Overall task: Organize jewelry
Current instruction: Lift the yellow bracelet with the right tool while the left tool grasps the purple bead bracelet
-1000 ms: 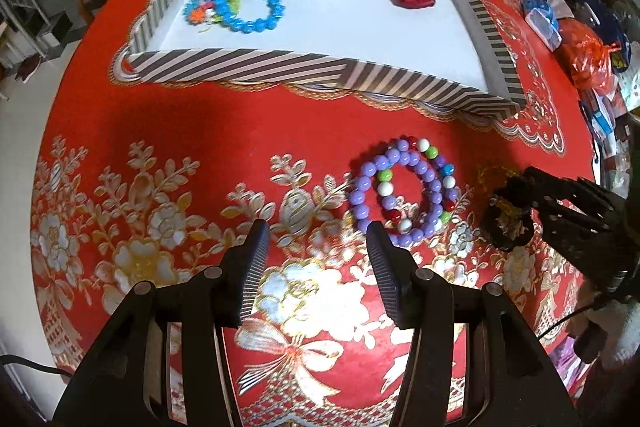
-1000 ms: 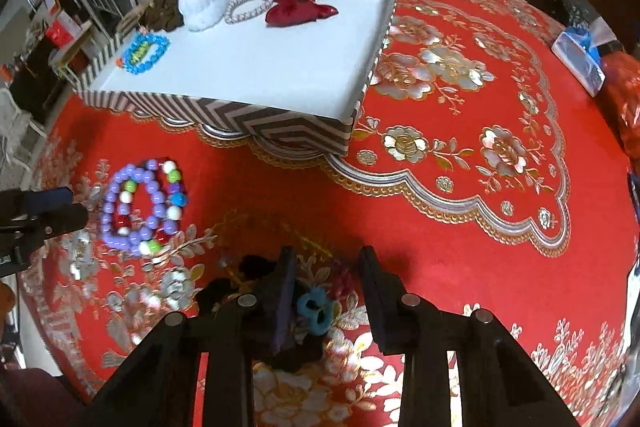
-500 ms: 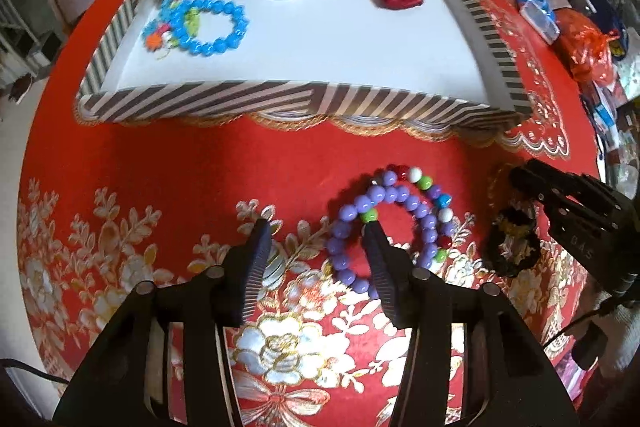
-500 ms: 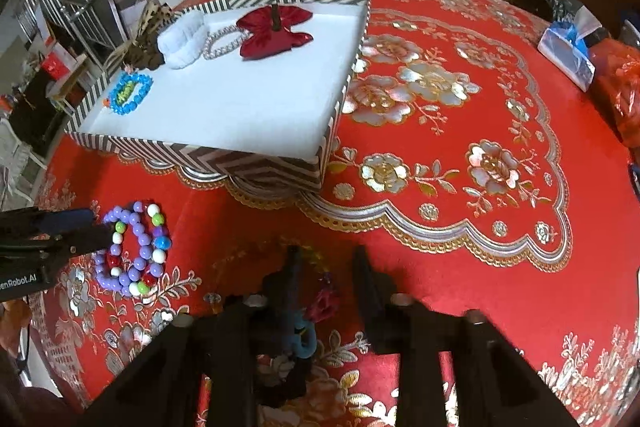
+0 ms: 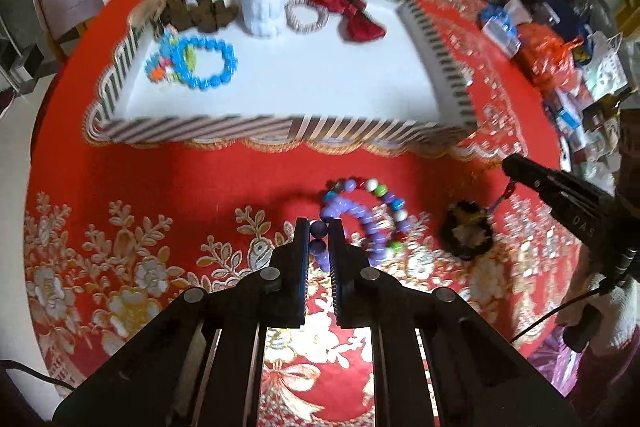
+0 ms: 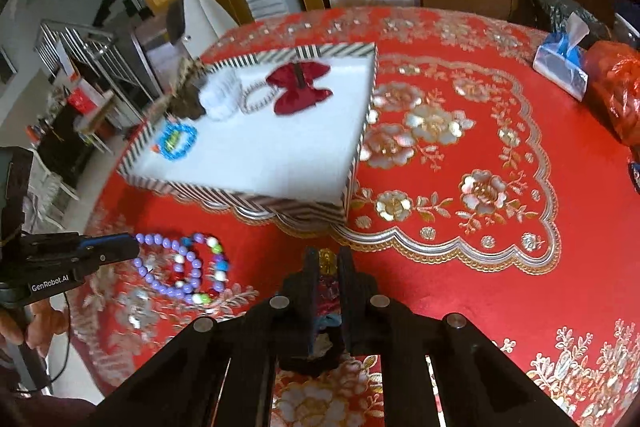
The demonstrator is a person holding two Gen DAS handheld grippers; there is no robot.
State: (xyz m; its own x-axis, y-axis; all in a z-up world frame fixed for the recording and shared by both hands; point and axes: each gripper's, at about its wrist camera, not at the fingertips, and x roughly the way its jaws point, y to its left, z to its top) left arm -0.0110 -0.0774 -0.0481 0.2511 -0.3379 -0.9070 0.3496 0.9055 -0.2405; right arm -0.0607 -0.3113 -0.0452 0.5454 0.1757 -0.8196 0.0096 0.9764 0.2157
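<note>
The surface [image 5: 168, 187], under a red floral cloth, carries a striped tray [image 5: 280, 127], which serves as the landmark here. Inside the tray lie a red bow [image 5: 352, 15], a white scrunchie [image 5: 260, 7], a brown scrunchie [image 5: 200, 13], a pearl band [image 5: 306, 17] and a blue bead bracelet [image 5: 204, 63].

In front of the tray's near wall, the purple bead bracelets [image 5: 364, 215] rest on the cloth. Half a second ago the left gripper [image 5: 319, 239] stood with fingers apart beside them; now its fingers are closed on the purple beads at the near end of the strand. Judgement: the grasp is made, and a lift toward the tray is the next step.

In front of the tray's right corner, the right gripper [image 6: 328, 267] has likewise drawn its fingers together, gripping a dark furry hair tie [image 5: 464, 235] with a small chain. The tie appears to hang from the fingers, though the blur leaves this uncertain. Both items remain outside the tray.
</note>
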